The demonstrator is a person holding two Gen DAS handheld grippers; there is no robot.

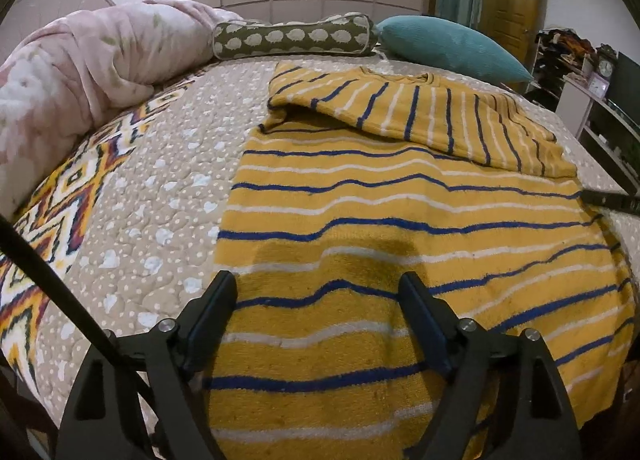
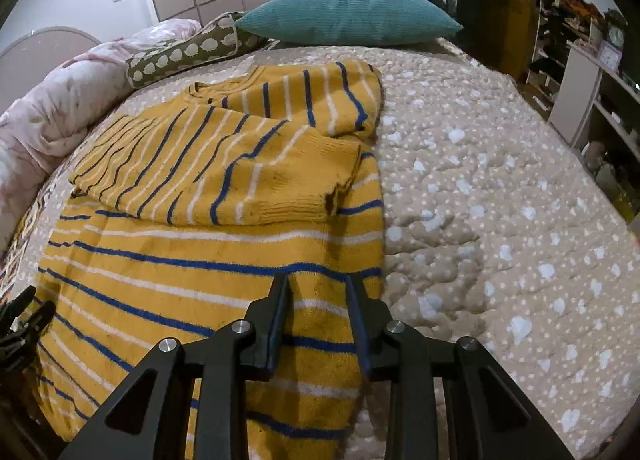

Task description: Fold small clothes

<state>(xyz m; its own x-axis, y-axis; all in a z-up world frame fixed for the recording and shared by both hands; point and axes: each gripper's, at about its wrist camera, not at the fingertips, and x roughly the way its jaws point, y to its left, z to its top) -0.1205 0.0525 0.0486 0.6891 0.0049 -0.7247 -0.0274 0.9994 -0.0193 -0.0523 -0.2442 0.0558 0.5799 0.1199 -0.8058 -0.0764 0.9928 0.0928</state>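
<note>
Sweater (image 1: 400, 220) hem cut off at near frame edge; both sleeves folded across the chest. It lies flat on the bed quilt (image 1: 160, 188), pillows (image 2: 348, 16) far. Left gripper (image 1: 318, 292) angled down over near left part of sweater, jaws wide apart, nothing between. Right gripper (image 2: 318, 288) angled down over sweater's right edge, jaws narrowly apart, no cloth pinched.

Teal pillow (image 2: 348, 14); sheep-print bolster (image 1: 294, 38); pink duvet (image 1: 92, 60); dotted quilt (image 2: 500, 200)
</note>
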